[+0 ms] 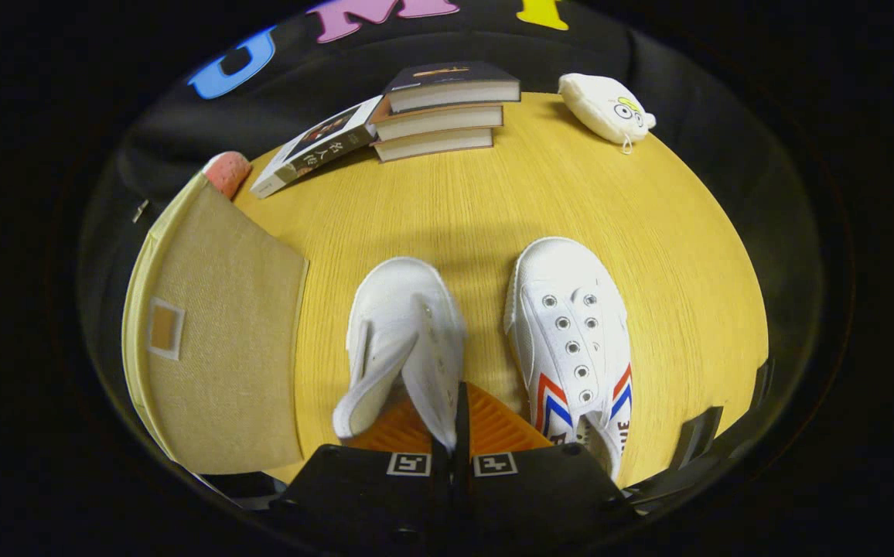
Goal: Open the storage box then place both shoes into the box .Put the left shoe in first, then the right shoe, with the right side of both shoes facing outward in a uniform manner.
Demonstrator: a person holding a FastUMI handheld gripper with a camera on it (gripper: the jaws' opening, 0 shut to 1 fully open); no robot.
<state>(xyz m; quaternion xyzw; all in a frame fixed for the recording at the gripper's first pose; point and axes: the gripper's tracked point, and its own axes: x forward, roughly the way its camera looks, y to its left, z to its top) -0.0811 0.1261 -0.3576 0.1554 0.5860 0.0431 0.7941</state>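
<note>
A: Start at the tongs' nine o'clock: what's the beige thing?

B: The fabric storage box (215,340), lying on the bench (455,209) with its flap shut, so I'd judge the opening step is not yet done. A pink object (226,172) sits just behind it, at about eleven o'clock.

A: And the tongs (451,433)?

B: Clenched on the left shoe (400,340). The fingers are pressed together on its inner collar wall, and the shoe is tipped so its orange sole shows beneath, which looks like a lift by the edge.

A: The other one?

B: The right shoe (571,340) rests flat just beside it, at one o'clock, toe away, striped side outward.

A: Beyond them?

B: A stack of books (439,108) at twelve, and a white plush pouch (605,108) near one, well apart.

A: Pose?

B: The tongs point forward and down over the bench's near edge.
</note>
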